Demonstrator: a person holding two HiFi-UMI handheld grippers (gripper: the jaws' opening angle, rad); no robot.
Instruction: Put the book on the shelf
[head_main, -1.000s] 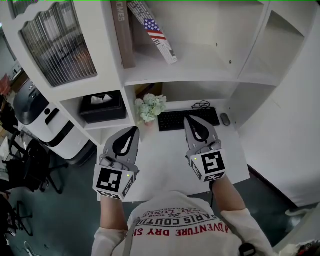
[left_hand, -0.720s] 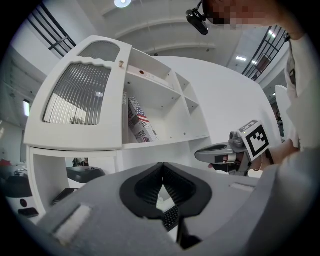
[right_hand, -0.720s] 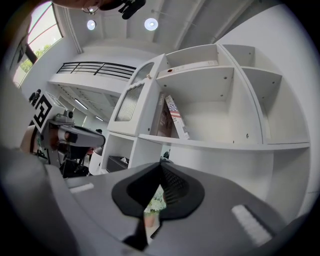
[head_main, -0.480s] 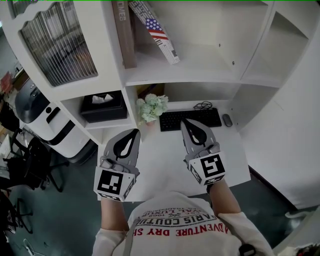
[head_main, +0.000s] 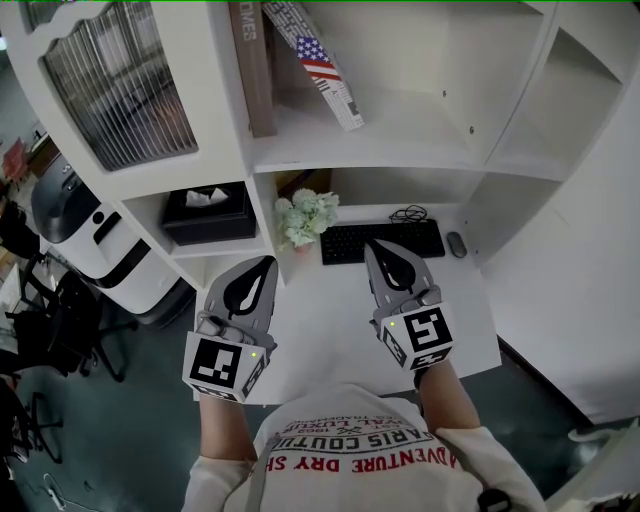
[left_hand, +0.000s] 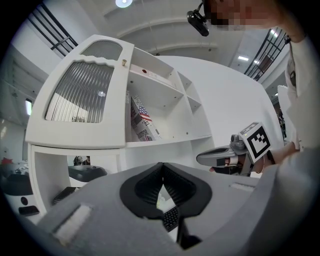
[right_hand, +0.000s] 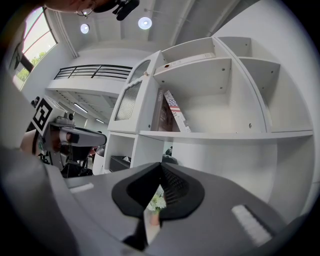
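From the head view, I think the job is almost over, or has not begun for another book. The book with the flag cover is already up on the shelf. It is tilted, with its top leaning on a brown book that stands beside it. My left gripper and right gripper both hang over the white desk, well below the book. Both are closed with nothing in them. I see no other book on the desk, only a keyboard, a mouse and a little pot of flowers. If I want the book straight, I have to lift a gripper up to the shelf, open it, and push the book upright with care so it does not slide down.

From the left gripper view, the jaws are pressed together and hold nothing. Only a thin slit shows the desk behind them. The book sits far off, up on the shelf. I can see red and white stripes and dark print on its cover. It looks thin and a bit floppy.

From the right gripper view, the jaws are closed too, and empty. The book leans in the same spot, slanted, with its bottom edge resting on the shelf board. I judge it could slip if bumped.
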